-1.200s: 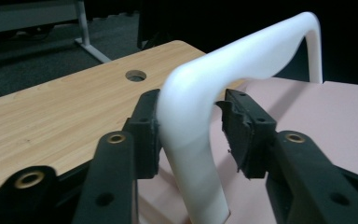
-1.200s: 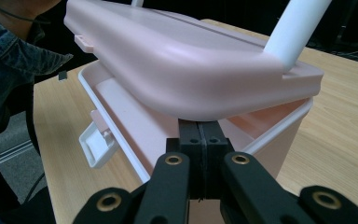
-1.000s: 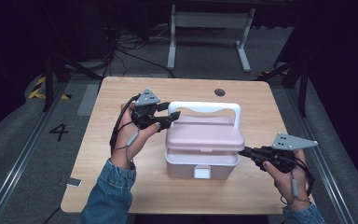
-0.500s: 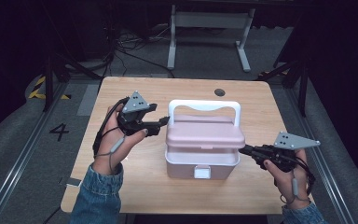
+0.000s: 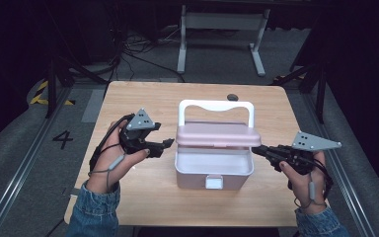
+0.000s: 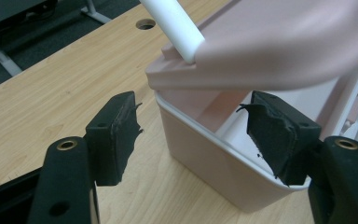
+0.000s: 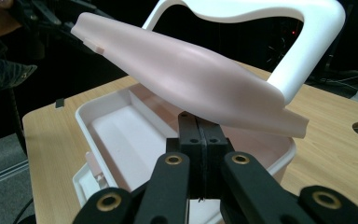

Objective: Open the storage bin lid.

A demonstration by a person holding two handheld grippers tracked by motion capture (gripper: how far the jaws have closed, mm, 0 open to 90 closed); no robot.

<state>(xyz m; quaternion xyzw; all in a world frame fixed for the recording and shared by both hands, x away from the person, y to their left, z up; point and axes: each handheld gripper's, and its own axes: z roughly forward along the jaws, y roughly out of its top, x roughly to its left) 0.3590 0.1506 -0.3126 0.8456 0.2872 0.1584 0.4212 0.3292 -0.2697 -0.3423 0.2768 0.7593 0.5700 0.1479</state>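
1. Centrally on the wooden counter (image 5: 143, 197) a pink box (image 5: 213, 170) is seen, with its lid (image 5: 218, 136) raised off the base and a white handle (image 5: 215, 106) standing above the lid.
2. To the left of the box, the left hand-held gripper (image 5: 164, 144) is held in the person's left hand (image 5: 116, 155); its jaws are spread wide apart and nothing is gripped between them.
3. Ahead of the left hand-held gripper (image 6: 193, 135), in its own view, the near corner of the box (image 6: 205, 154) is framed between the two black pads (image 6: 116, 128), with the lid (image 6: 284, 51) tilted above them and one end of the handle (image 6: 175, 25) seen above.
4. To the right of the box, the right hand-held gripper (image 5: 259, 150) is held in the right hand (image 5: 303, 180), its tip just beside the lid's right end.
5. Directly ahead of the right hand-held gripper (image 7: 199, 135), the jaws are seen pressed together, with nothing visibly clasped; their tips lie under the lifted lid (image 7: 191, 79), though contact cannot be told.
6. Beyond those jaws, the open white interior of the box (image 7: 121, 135) is shown, and the handle (image 7: 279, 28) arches above the lid.
7. Farther off, past the box, a round hole (image 5: 232, 97) is seen in the counter.
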